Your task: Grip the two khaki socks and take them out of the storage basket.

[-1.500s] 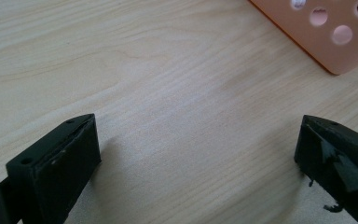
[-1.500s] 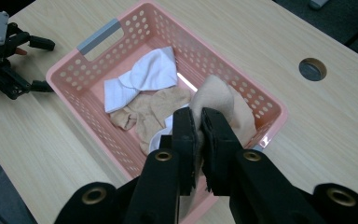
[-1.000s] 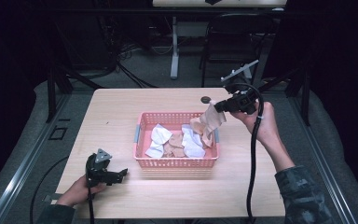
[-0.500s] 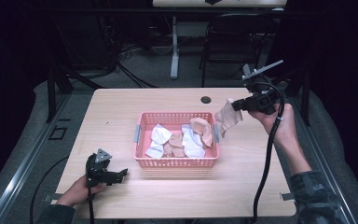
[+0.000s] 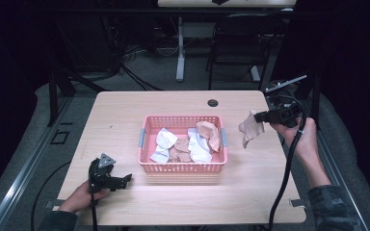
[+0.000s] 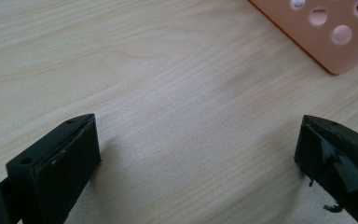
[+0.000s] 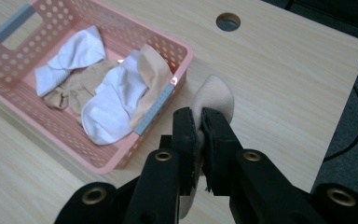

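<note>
1. Here the right gripper (image 5: 262,117) hangs above the table (image 5: 125,120) just to the right of the pink basket (image 5: 183,167), held in the person's right hand (image 5: 302,139).
2. Its jaws are clamped together on a beige sock (image 5: 249,129), which hangs down from them in the air, clear of the basket's right end and above the bare wood.
3. In the right gripper view the same beige sock (image 7: 213,99) is pinched between the two black jaws, a rounded fold of it standing up past their tips, with the basket (image 7: 121,161) lying beyond and to the left.
4. Inside the basket lie more socks: white socks (image 5: 165,141) on the left and in the middle, a tan sock (image 5: 181,149) between them, and a peach sock (image 5: 209,132) draped at the right end near the grey handle (image 5: 223,137).
5. The left gripper (image 5: 123,179) rests low on the table near the basket's front left corner, held by the left hand (image 5: 83,196).
6. Its jaws stand wide apart with nothing between them; in the left gripper view bare wood lies between them and a corner of the basket (image 6: 328,39) shows at the top right.
7. A round cable hole (image 5: 213,102) sits in the table behind the basket.
</note>
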`<move>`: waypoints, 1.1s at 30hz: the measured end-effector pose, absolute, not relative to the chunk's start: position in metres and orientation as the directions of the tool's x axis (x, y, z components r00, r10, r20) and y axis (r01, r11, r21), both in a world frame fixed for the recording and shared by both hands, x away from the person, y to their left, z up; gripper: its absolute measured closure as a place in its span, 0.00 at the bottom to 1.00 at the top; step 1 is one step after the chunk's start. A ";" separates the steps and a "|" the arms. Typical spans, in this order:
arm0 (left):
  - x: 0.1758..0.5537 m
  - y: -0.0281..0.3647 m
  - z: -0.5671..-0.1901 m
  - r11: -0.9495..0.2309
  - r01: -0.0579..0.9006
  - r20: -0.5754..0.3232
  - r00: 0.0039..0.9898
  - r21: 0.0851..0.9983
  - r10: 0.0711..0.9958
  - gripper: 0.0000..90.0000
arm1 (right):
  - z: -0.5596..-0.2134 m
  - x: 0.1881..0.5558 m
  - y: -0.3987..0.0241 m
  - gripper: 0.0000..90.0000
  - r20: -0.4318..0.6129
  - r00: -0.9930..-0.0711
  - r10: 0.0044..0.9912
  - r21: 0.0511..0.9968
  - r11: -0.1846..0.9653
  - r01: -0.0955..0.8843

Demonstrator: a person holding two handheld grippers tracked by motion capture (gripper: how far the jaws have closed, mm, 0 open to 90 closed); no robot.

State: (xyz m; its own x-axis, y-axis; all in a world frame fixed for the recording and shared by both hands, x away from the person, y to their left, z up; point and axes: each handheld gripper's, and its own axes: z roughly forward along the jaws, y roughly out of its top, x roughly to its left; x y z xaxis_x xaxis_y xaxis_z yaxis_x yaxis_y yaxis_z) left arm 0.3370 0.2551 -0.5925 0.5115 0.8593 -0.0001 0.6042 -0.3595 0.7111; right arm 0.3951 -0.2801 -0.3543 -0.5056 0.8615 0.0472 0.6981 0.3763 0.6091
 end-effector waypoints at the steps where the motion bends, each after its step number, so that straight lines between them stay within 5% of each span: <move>1: 0.337 0.255 -0.592 -0.363 0.602 0.002 0.514 0.711 0.858 0.00 | -0.361 0.396 -0.283 0.93 0.046 -0.494 0.868 0.604 0.370 0.706; 33: 0.337 0.255 -0.592 -0.363 0.602 0.002 0.514 0.711 0.858 0.00 | -0.481 0.414 -0.296 0.93 0.102 -0.420 0.902 0.428 0.342 0.837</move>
